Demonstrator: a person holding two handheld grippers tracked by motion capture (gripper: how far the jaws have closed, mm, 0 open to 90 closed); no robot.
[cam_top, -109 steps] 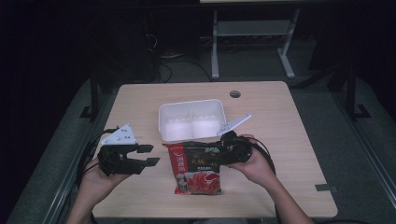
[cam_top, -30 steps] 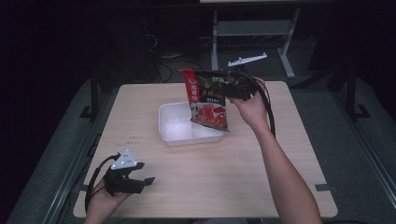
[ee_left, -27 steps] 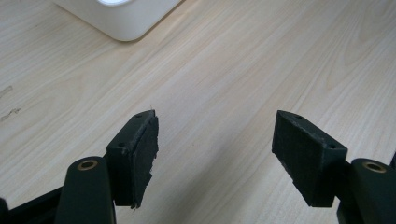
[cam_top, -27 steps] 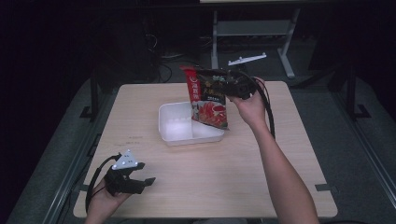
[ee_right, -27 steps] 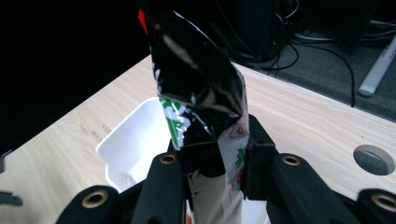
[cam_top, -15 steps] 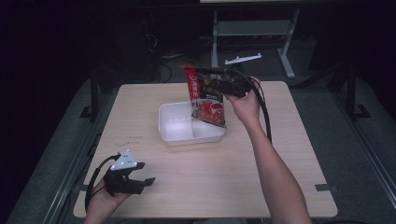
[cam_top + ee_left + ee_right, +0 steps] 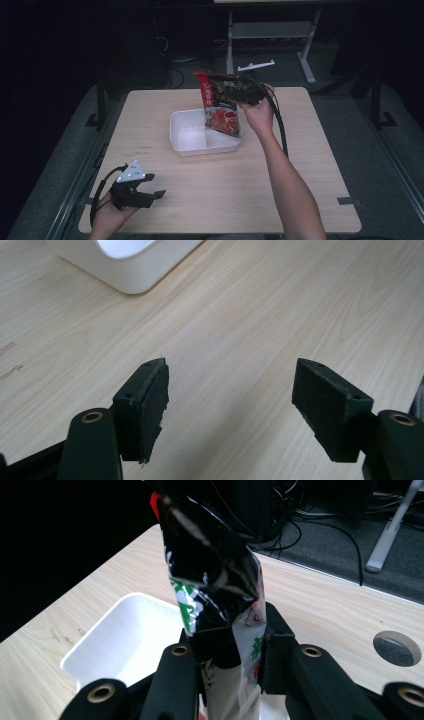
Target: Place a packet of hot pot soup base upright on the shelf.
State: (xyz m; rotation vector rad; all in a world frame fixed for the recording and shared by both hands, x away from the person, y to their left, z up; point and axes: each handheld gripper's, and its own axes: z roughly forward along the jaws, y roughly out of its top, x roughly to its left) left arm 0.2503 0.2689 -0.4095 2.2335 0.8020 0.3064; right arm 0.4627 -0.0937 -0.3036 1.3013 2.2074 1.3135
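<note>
The step in hand looks like putting the red and black snack packet (image 7: 222, 106) into the white two-compartment tray (image 7: 186, 148): the right gripper (image 7: 239, 93) is clamped on the packet's upper part and holds it upright above the tray's right compartment, at about twelve o'clock from the middle of the surface (image 7: 280, 165), with its lower end hanging by the inner wall; whether it already touches the tray floor I cannot tell. The next move calls for lowering the packet until it rests inside, then parting the jaws. The left gripper (image 7: 152, 192) rests at seven o'clock, jaws wide and empty. Against the frame from a second ago, the packet sits a little lower and nearer the tray; the left gripper has not shifted.
</note>
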